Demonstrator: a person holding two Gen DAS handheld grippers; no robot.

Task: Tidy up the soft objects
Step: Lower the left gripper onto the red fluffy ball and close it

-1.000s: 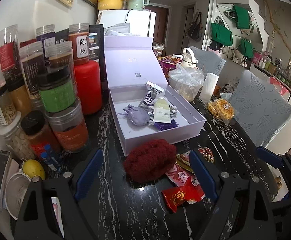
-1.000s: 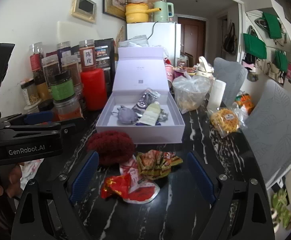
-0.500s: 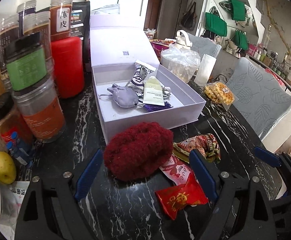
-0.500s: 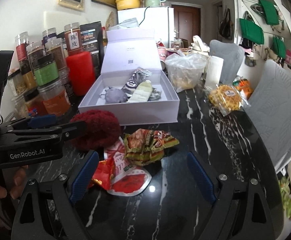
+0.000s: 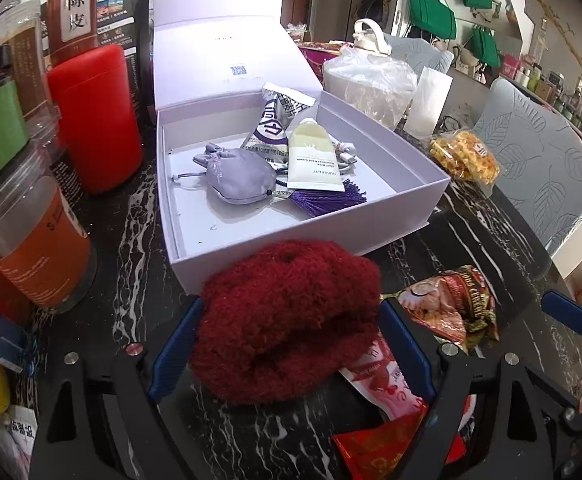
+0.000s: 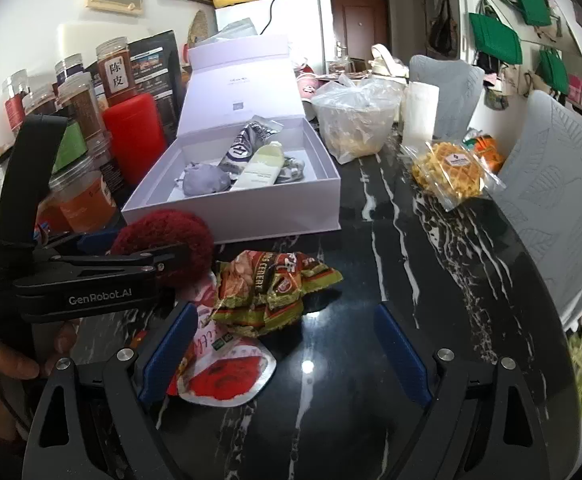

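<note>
Dark red fuzzy knitted bundle [image 5: 287, 324] lies on the black white-veined marble table [image 6: 431, 280], just in front of the near wall of the open pale lilac cardboard box [image 5: 371, 236]. The left gripper [image 5: 287, 344] stands wide, its blue pads either side of the bundle; whether they touch it I cannot tell. The right gripper [image 6: 283, 356] is wide too, holding nothing, above a crumpled green-and-red snack wrapper [image 6: 271, 292] and a red-and-white foil pouch [image 6: 223, 376]. Inside the box sit a grey fabric pouch [image 5: 239, 178] and a cream tube [image 5: 315, 156].
</note>
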